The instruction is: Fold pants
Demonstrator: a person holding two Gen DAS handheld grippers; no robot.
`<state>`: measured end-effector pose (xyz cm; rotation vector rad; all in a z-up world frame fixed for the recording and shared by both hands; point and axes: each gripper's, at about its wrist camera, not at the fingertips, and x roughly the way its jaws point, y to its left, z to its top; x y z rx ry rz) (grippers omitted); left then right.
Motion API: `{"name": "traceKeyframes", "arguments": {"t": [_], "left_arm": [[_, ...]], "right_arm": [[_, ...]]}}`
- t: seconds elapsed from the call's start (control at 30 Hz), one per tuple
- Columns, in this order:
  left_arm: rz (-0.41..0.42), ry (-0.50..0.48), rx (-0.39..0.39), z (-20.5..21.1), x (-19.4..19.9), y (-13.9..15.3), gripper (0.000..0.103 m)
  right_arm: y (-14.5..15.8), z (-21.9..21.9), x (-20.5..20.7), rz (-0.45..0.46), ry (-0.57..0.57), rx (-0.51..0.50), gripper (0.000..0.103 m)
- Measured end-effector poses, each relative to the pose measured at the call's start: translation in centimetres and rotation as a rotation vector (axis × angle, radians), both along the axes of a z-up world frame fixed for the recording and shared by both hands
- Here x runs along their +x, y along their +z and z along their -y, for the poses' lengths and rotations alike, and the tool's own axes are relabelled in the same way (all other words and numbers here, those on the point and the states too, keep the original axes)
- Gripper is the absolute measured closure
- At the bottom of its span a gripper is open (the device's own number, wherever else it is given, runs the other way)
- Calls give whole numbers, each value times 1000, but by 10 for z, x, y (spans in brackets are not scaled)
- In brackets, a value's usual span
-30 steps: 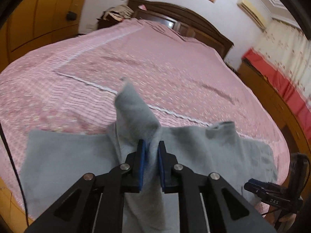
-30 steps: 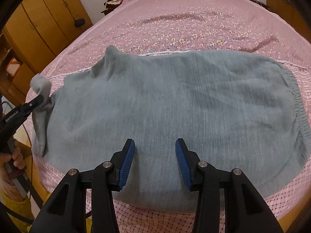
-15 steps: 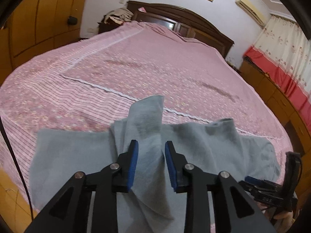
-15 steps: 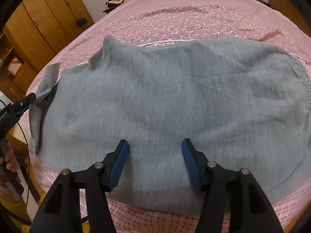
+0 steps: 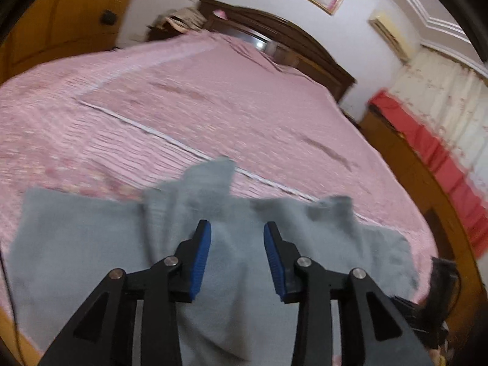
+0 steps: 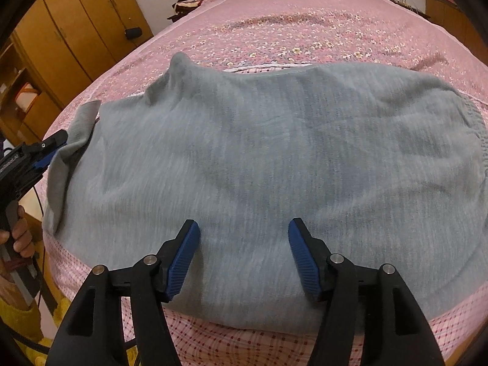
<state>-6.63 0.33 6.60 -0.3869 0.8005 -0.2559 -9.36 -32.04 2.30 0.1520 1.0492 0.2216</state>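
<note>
Pink floral bedding covers a wide bed (image 6: pixel 305 24) with a dark wooden headboard (image 5: pixel 292 39), where grey pants (image 6: pixel 259 158) lie spread near the foot edge. Left tool (image 5: pixel 237 256), its jaws opening, hangs above a rumpled grey fold, blue pads (image 5: pixel 199 259) clear of the cloth that rises just ahead of them. Right tool (image 6: pixel 244 256), its jaws also opening and set wider, hovers over the near hem, gripping nothing. A wooden wardrobe (image 6: pixel 70 39) stands left of it.
</note>
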Motion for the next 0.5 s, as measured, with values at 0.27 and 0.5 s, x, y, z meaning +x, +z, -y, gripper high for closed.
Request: {"name": "traceKeyframes", "arguments": {"t": [0.27,0.5], "left_arm": [[65,4,19,1,-27,24,65],[78,219,113,-47,-31,19,57]], "right_arm": [[0,3,0,9,7,12,39],[3,4,-4,9,-3,23,39]]}}
